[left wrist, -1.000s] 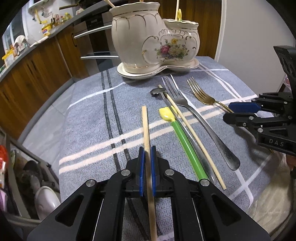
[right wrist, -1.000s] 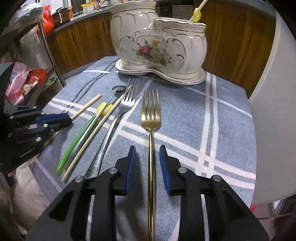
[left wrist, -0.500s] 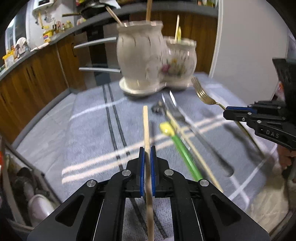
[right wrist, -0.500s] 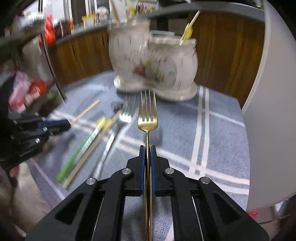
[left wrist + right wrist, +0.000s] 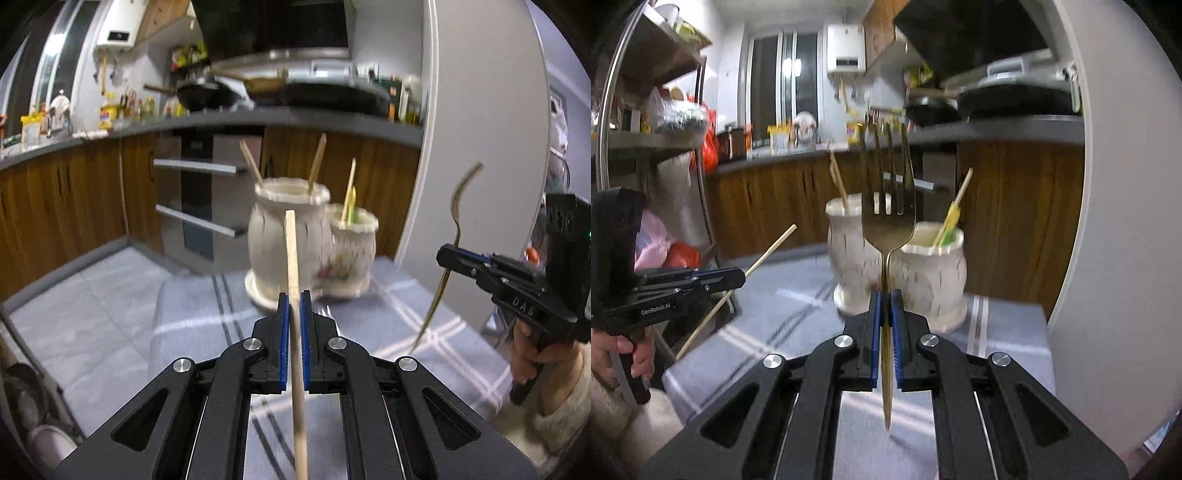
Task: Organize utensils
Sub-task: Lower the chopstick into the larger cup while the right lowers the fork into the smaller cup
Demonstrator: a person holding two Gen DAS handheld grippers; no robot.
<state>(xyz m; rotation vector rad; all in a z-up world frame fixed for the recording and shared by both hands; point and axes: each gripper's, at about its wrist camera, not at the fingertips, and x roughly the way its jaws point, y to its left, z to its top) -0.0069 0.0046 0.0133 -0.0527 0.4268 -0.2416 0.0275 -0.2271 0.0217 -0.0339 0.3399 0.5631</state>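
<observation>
My left gripper [image 5: 294, 301] is shut on a wooden chopstick [image 5: 291, 254] and holds it tilted up, well above the table. My right gripper [image 5: 885, 299] is shut on a gold fork [image 5: 888, 218], tines up, lifted off the cloth. Both point at the white ceramic two-pot utensil holder [image 5: 314, 251], which holds a few sticks and a yellow-green utensil. The holder also shows in the right wrist view [image 5: 923, 266]. The right gripper with the fork [image 5: 458, 206] shows at right in the left wrist view. The left gripper [image 5: 740, 277] with the chopstick [image 5: 772, 249] shows at left in the right wrist view.
The table has a grey cloth with white and dark stripes [image 5: 192, 295]. Fork tines [image 5: 325, 313] peek out beside my left fingers. Wooden kitchen cabinets [image 5: 74, 192] stand behind, a white wall panel [image 5: 480, 147] at right, a shelf rack [image 5: 646, 147] at left.
Both grippers rose from the table with their utensils and tilted up. The right gripper closed on the gold fork one second ago and lifted it. The other utensils dropped out of view.
</observation>
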